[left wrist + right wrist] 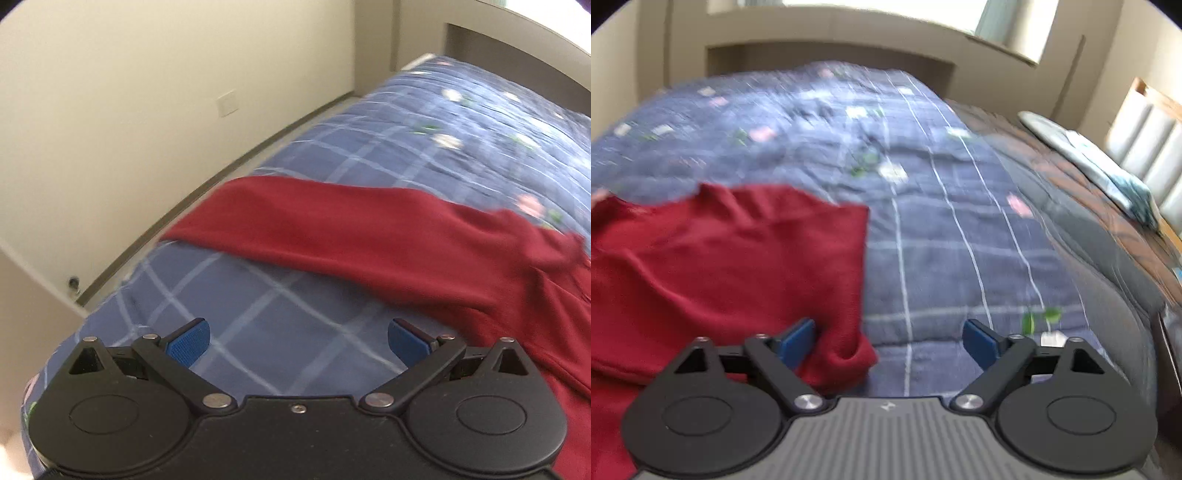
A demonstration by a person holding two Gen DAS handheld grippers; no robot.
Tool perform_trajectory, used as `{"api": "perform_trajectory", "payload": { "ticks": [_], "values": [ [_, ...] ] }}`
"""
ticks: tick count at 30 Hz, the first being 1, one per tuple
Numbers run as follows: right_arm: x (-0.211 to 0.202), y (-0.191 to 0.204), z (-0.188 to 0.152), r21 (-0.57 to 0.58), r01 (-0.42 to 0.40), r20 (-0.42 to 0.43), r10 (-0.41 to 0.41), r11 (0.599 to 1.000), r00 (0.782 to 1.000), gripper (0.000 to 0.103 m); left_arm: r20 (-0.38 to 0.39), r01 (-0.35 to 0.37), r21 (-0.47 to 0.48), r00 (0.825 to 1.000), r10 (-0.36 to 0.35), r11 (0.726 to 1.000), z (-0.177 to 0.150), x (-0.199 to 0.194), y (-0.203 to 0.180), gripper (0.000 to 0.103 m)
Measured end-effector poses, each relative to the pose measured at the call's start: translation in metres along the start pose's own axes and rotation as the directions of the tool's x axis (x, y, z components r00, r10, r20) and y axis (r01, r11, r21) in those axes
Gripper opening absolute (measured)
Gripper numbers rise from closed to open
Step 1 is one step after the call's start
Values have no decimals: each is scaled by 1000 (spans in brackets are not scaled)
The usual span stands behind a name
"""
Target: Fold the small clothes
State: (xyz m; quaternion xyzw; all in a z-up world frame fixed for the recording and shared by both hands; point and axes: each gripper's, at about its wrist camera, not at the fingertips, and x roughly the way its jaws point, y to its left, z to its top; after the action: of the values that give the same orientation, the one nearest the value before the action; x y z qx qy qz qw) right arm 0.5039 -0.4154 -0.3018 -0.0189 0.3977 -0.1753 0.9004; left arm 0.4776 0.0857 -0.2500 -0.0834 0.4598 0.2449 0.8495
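Bed (960, 258) with blue checked quilt takes up most of the room; the red garment (720, 266) lies spread on it, long sleeve (314, 221) stretched out toward the wall side, the rest bunched near the bed's near edge. Main risk as I judge it: the cloth is loose and soft, so a grab on one layer only would drag the whole piece and undo any fold; the quilt beneath is soft too, and a deep pinch could catch it along with the garment. Both views are blurred, so exact edges are hard to place. Right tongs (888, 341) apart, nothing clamped; a rolled red hem sits just inside the left-hand pad (798, 341), touching or nearly so, I cannot tell which. Left tongs (297, 341) also wide apart, bare quilt between the pads; the sleeve lies beyond them and the garment's body runs past their right side, close to the pad (406, 341).
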Motion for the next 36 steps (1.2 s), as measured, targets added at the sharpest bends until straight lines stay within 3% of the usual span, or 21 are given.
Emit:
{"api": "perform_trajectory", "payload": {
  "ticks": [1,6,12,15,18,22,25,30,32,35,36],
  "values": [
    [4,1,-2,-2,23,-3,-23,1000,1000,103,1,2,-16,1000,-2,1000,4,5,11,102],
    [7,8,-10,-4,77,-4,-77,997,997,103,32,17,-78,999,-15,997,22,26,55,102],
    [-25,19,-6,18,140,0,-140,990,990,103,11,18,-147,1000,-16,989,45,62,87,102],
    [-55,35,-12,-30,117,50,-116,993,992,103,7,-9,-253,1000,11,968,57,82,108,102],
    [-85,53,-23,-58,45,66,-41,997,997,103,-17,16,-339,1000,-23,941,69,103,126,102],
    [-119,84,-36,-94,-34,69,40,995,997,103,-62,65,-465,993,-105,883,80,128,148,81],
    [-139,107,-46,-93,-107,57,112,990,992,103,-62,68,-539,991,-120,840,80,135,155,68],
    [-160,142,-60,-134,-189,33,195,973,980,103,-58,59,-573,992,-112,817,80,137,157,43],
    [-164,149,-61,-151,-215,33,222,965,974,103,-33,69,-579,994,-108,812,80,136,158,14],
    [-168,152,-62,-163,-231,42,241,959,970,103,45,116,-603,993,-112,790,79,129,161,7],
    [-170,152,-62,-162,-233,44,243,959,969,103,75,128,-595,992,-104,793,80,125,160,7]
  ]
}}
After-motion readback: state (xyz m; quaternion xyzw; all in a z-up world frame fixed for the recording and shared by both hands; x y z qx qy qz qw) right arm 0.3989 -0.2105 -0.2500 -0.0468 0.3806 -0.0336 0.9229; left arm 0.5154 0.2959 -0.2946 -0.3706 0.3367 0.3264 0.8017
